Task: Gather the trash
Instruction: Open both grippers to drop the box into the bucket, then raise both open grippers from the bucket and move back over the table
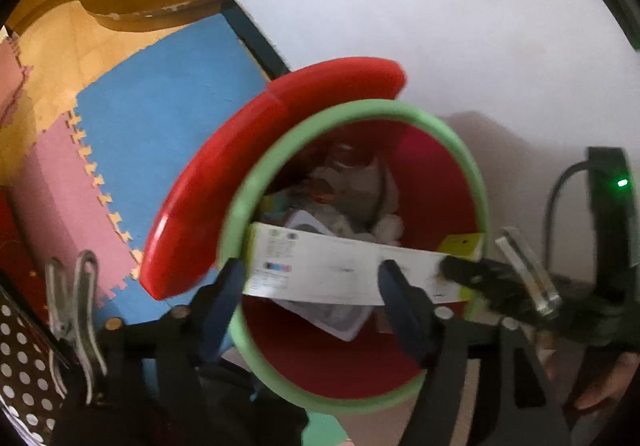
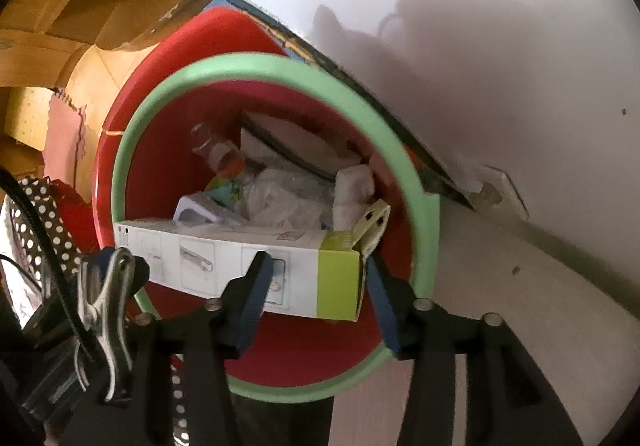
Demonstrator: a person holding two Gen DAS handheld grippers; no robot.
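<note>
Red bin with green rim (image 2: 276, 64) filled frame centre in both views, lid (image 1: 224, 182) flipped open at the upper left of the left wrist view. The bin stood against a white wall (image 2: 480, 26), with foam mats (image 1: 160, 118) on the floor at left.

The long white carton with a lime-green end (image 2: 240, 262) lay across the bin mouth, just above the other trash: a clear bottle (image 2: 216, 150), crumpled plastic (image 2: 288, 194), and a flat card piece (image 2: 288, 142) deeper in.

Right gripper (image 2: 316, 278) straddled the green end of the carton. Its fingers (image 2: 256, 286) looked spread about box-wide; I couldn't tell whether the pads were pinching it or had let go. In the left wrist view that same gripper's tip met the carton's right end.

Left gripper (image 1: 312, 286) was spread wide, with the carton seen between its fingers (image 1: 400, 302) and no clear contact. It held nothing.

Handling guess: the carton looked light, probably empty, stiff along its length but with thin walls that would crush under a hard squeeze. The printed surface seemed a bit slick. The open flap (image 2: 374, 222) at the green end would be floppy, so not a place to grab. Best hold: across the short width near an end, where the folds stiffen it. The box was longer than the bin opening looked wide, so it would likely need tilting end-down to drop in.
</note>
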